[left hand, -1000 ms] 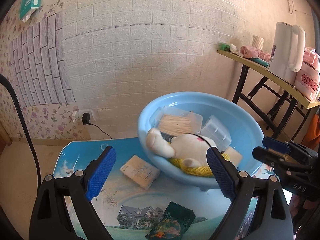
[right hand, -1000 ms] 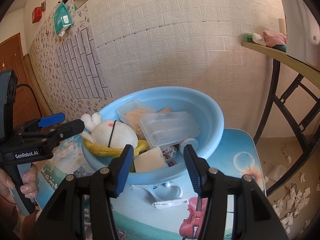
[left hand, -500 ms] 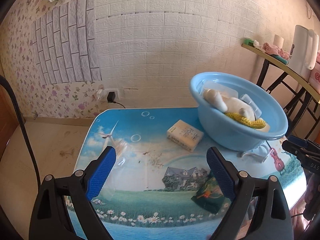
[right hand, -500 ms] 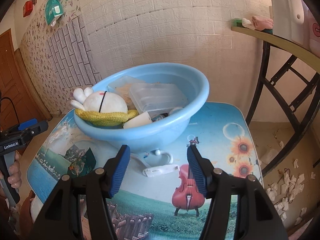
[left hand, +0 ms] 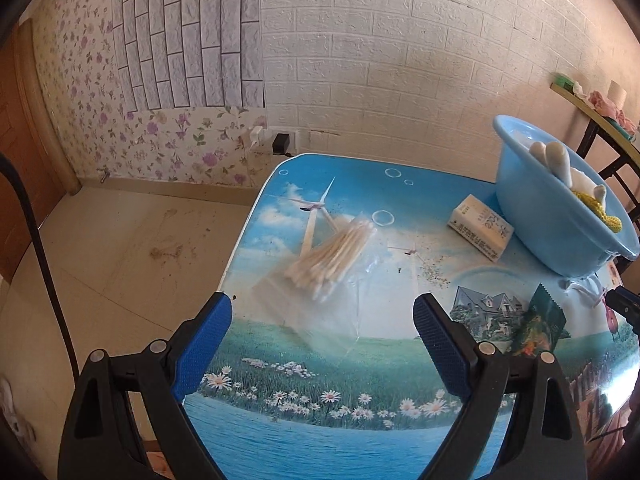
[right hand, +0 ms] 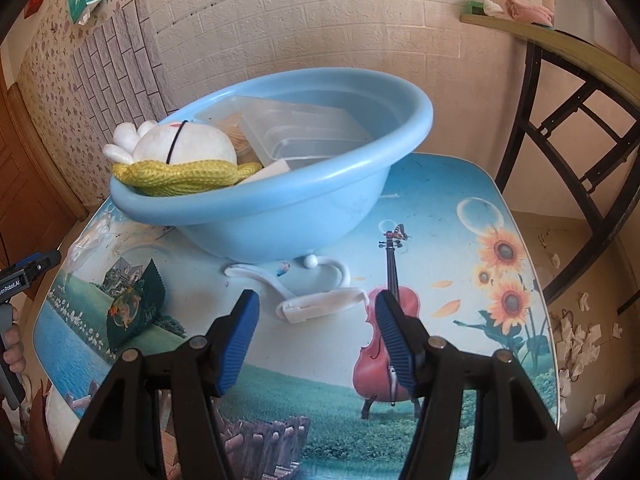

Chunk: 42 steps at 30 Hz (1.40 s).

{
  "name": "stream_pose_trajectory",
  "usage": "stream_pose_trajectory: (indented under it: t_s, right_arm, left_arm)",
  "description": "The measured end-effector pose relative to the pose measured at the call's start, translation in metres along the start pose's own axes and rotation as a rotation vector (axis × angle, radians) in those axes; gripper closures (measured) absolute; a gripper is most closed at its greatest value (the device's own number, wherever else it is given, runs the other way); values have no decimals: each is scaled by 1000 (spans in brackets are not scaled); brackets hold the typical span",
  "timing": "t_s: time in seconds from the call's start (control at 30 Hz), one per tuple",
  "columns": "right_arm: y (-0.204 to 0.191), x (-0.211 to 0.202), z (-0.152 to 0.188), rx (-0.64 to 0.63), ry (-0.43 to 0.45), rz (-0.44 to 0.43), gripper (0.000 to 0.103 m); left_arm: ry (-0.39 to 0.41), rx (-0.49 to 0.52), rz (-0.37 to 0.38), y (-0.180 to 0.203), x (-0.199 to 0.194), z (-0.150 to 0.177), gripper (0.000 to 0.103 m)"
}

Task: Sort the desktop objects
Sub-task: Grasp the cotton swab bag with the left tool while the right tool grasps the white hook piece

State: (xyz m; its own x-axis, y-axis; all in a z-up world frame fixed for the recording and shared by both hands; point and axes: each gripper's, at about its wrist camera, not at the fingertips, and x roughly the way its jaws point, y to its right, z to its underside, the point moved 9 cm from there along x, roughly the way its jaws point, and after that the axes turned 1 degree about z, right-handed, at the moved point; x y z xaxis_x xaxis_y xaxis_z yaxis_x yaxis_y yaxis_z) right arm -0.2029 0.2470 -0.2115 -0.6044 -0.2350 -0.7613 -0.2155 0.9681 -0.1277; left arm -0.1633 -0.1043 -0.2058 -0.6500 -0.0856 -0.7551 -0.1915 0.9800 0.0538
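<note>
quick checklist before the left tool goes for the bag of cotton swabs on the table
1. Left tool open and empty: ok, blue pads spread wide, nothing between them.
2. Bag of cotton swabs in front of the left tool: ok, it lies flat on the table, just beyond the tips.
3. Bag free of other things: ok, the paper box and green packet lie apart from it.
4. Right tool out of the way: ok, open over the white hanger on the other side.
5. Room in the blue basin: cannot tell, the soft toy and clear boxes already fill much of it.
</note>
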Motion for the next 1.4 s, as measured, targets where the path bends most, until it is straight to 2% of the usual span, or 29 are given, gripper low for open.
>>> stream_pose_trajectory:
  t_s: [0.07,0.43,0.63,0.67,0.73,0.77,0.83,0.93,1.03,1.4]
  right_arm:
    - [-1,4,1,2,-8,2,31]
    - [-9,28,-3,-33,-52,35,31]
    - [-5,35,-8,-49,-54,52,31]
    - [-6,35,-8,-50,-54,46,31]
    - [-8,32,-7,-61,-47,43,36]
    - [-10,31,-6,-74,-45,50,43]
    - [-11,29,-3,-85,-43,50,46]
    - [-12,24,2,-86,-44,42,48]
    - [-9,17,8,-76,-48,42,48]
    - [-4,-19,20,-56,-16,38,48]
  left_arm:
    - [-9,7,2,1,7,-1,11]
    - [-94,23,4,5,48,-6,11]
    - [-103,44,3,8,58,-5,10]
    - [-99,51,6,10,57,-5,12]
    - [-68,74,8,14,53,-6,36]
    - [-61,86,9,16,51,-6,38]
    - [-50,114,26,20,48,-5,58]
    - [-42,124,30,24,45,-3,67]
    - [-47,112,52,27,39,1,71]
    - [-56,111,139,52,2,27,78]
